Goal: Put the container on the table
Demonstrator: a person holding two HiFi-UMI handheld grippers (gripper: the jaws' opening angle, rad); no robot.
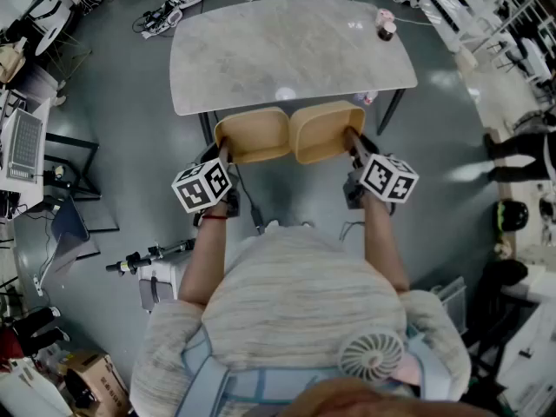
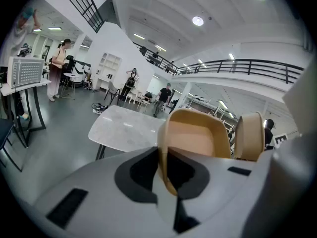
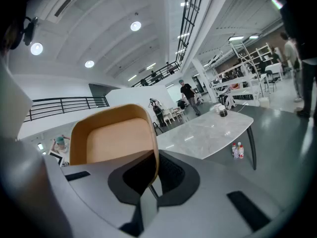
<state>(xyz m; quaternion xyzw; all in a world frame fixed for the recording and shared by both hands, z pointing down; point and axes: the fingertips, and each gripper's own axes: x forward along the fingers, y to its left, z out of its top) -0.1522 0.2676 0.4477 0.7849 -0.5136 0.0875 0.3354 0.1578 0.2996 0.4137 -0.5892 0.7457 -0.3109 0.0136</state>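
Tan plastic fills the middle of the head view: the left container point(image 1: 252, 135) and the right container point(image 1: 326, 130) hang side by side, close together, at the near edge of the grey table point(image 1: 287, 50); the left gripper point(image 1: 224, 152) has the outer rim of one and the right gripper point(image 1: 352, 137) the outer rim of the other; a small jar point(image 1: 385, 27) stands near the table's upper right corner

In the left gripper view the jaws of the left gripper point(image 2: 167, 170) are nearly together, pinching the thin wall of the left container point(image 2: 195, 135) at the centre of the frame; the right container point(image 2: 249, 135) shows at the right, the table point(image 2: 124, 128) at the middle left, further off and lower

In the right gripper view the right gripper point(image 3: 151, 180) is likewise closed on the wall of the right container point(image 3: 116, 138), left of centre; the table point(image 3: 208, 128) lies at the right with bottles point(image 3: 237, 150) on the floor under it

As I judge it, both containers are lifted and brought up to the table but not yet resting on it; what is left is to carry them over the top, lower them and let go
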